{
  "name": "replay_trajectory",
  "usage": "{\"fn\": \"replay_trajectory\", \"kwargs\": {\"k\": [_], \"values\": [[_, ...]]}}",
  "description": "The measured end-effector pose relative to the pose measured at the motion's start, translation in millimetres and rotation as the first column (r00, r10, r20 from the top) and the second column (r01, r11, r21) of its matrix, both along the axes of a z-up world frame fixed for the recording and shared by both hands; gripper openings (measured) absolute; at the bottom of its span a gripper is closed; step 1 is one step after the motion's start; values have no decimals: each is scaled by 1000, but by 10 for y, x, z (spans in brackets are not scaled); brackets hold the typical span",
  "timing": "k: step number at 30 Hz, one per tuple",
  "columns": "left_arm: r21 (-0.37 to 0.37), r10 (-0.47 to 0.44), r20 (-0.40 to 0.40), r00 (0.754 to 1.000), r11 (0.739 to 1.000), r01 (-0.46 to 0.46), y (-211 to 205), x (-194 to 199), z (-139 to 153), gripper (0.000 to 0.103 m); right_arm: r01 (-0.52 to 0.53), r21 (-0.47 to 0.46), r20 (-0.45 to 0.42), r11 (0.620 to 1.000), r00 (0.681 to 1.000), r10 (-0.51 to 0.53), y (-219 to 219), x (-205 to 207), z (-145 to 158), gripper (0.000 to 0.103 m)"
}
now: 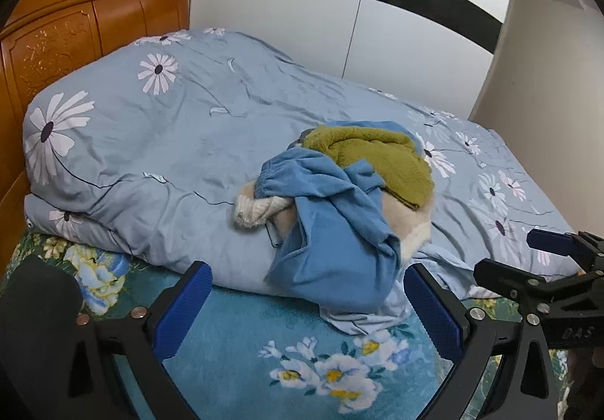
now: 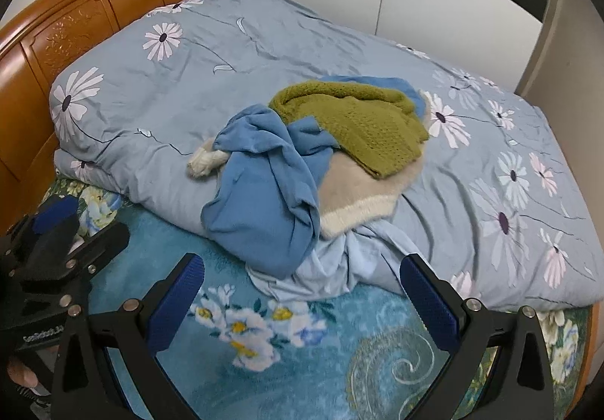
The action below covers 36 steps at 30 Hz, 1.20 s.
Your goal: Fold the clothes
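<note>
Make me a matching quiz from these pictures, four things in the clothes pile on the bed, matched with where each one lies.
Things:
1. green sweater
2. blue garment
3. cream fleece
4. pale blue shirt

Places:
A. spilling onto the teal flowered sheet
B. top of the pile, far side
C. under the green sweater, fuzzy hem showing
D. crumpled at the pile's front left

Pairs: 1-B, 2-D, 3-C, 4-A
</note>
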<state>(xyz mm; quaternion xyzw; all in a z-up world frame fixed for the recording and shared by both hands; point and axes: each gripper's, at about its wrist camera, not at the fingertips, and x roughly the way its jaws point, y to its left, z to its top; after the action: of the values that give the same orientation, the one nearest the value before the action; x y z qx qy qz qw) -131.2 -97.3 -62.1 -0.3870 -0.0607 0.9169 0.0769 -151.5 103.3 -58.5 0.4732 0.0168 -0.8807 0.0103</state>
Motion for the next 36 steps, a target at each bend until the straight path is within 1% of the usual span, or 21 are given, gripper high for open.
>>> {"fn": "replay_trajectory", "kwargs": {"k": [4, 7, 9, 13, 16, 18, 19, 20, 21, 23, 24, 25, 26, 32, 36], "values": [[-14, 12, 22, 1000, 1000, -12, -41, -143, -154, 103, -2, -51, 5, 999, 1000, 3, 74, -213, -169, 103], [-58, 14, 26, 1000, 998, -13, -68, -199, -260, 103, 7, -101, 26, 995, 1000, -4, 121, -365, -326, 103], [-82, 11, 34, 999, 997, -8, -95, -233, -327, 103, -5, -143, 62, 990, 998, 14, 138, -493, -477, 103], [-132, 28, 50, 998, 991, -21, -174, -288, -447, 103, -41, -97, 115, 994, 992, 52, 100, -796, -735, 103], [-157, 39, 57, 998, 987, -29, -252, -299, -507, 103, -31, -120, 163, 992, 985, 51, 120, -1056, -904, 103], [-170, 46, 66, 997, 985, -35, -304, -303, -543, 103, -15, -132, 169, 991, 985, 37, 138, -1222, -988, 99], [-175, 51, 72, 996, 984, -38, -331, -304, -560, 103, -15, -133, 183, 991, 982, 39, 127, -1316, -1045, 91], [-180, 55, 77, 996, 983, -41, -358, -305, -577, 103, -20, -151, 203, 988, 978, 51, 111, -1390, -1103, 74], [-184, 59, 82, 995, 982, -43, -385, -305, -593, 103, -21, -172, 224, 985, 973, 60, 95, -1449, -1165, 65], [-190, 66, 90, 994, 981, -48, -434, -298, -606, 103, -9, -200, 270, 980, 961, 65, 72, -1533, -1285, 31], [-193, 70, 95, 993, 980, -50, -455, -295, -610, 103, 2, -209, 291, 978, 955, 60, 67, -1558, -1336, 23], [-196, 73, 100, 992, 979, -53, -475, -291, -614, 103, 15, -214, 296, 977, 954, 51, 73, -1559, -1345, 11], [-197, 76, 102, 992, 979, -55, -492, -285, -608, 103, 27, -221, 297, 975, 954, 41, 84, -1552, -1339, 9], [-185, 79, 119, 990, 981, -56, -563, -237, -535, 103, 97, -307, 208, 947, 978, -33, 297, -1288, -869, 5], [-166, 71, 114, 991, 985, -51, -558, -161, -407, 103, 92, -329, 173, 940, 984, -36, 360, -1179, -581, 5]]}}
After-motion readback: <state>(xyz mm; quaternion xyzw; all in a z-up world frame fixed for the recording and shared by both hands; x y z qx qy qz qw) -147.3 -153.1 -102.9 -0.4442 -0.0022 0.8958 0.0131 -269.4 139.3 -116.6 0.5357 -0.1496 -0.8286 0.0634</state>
